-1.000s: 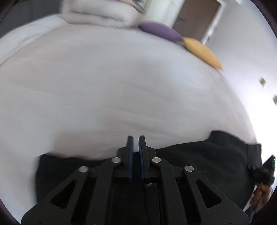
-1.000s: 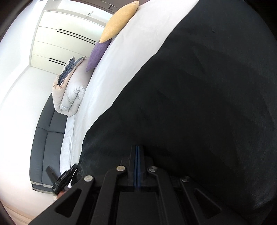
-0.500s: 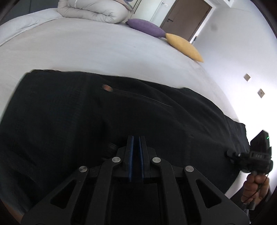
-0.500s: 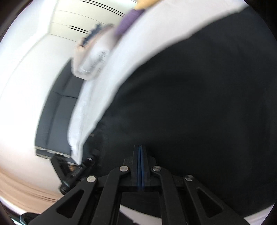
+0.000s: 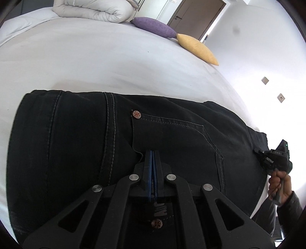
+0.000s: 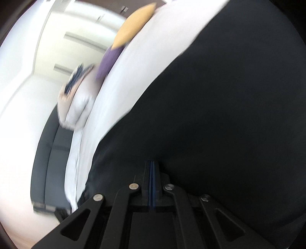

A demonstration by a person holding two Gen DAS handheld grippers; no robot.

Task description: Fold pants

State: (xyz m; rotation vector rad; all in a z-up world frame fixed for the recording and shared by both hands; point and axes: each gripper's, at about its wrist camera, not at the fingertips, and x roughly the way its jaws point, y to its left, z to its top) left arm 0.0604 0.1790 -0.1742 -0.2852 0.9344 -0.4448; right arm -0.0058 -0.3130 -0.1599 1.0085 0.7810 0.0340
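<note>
Black jeans [image 5: 76, 145] lie folded on a white bed [image 5: 95, 57], waist and back pocket with a rivet button [image 5: 137, 114] facing me. My left gripper [image 5: 153, 153] is shut, its fingers pinched on the jeans fabric near the pocket corner. My right gripper [image 6: 152, 163] is shut on the black jeans [image 6: 220, 115] too; the view is blurred. The right gripper also shows in the left wrist view [image 5: 275, 157] at the jeans' right end, held by a hand.
A rolled white duvet [image 5: 95, 9], a purple pillow [image 5: 153, 27] and a yellow pillow [image 5: 197, 48] lie at the bed's far side. A door [image 5: 195, 15] stands beyond. A dark sofa [image 6: 49, 153] is beside the bed.
The jeans were lifted and carried over; more of the fabric now lies spread on the bed before the left gripper. The right view swung and is blurred. Both grippers stayed shut.
</note>
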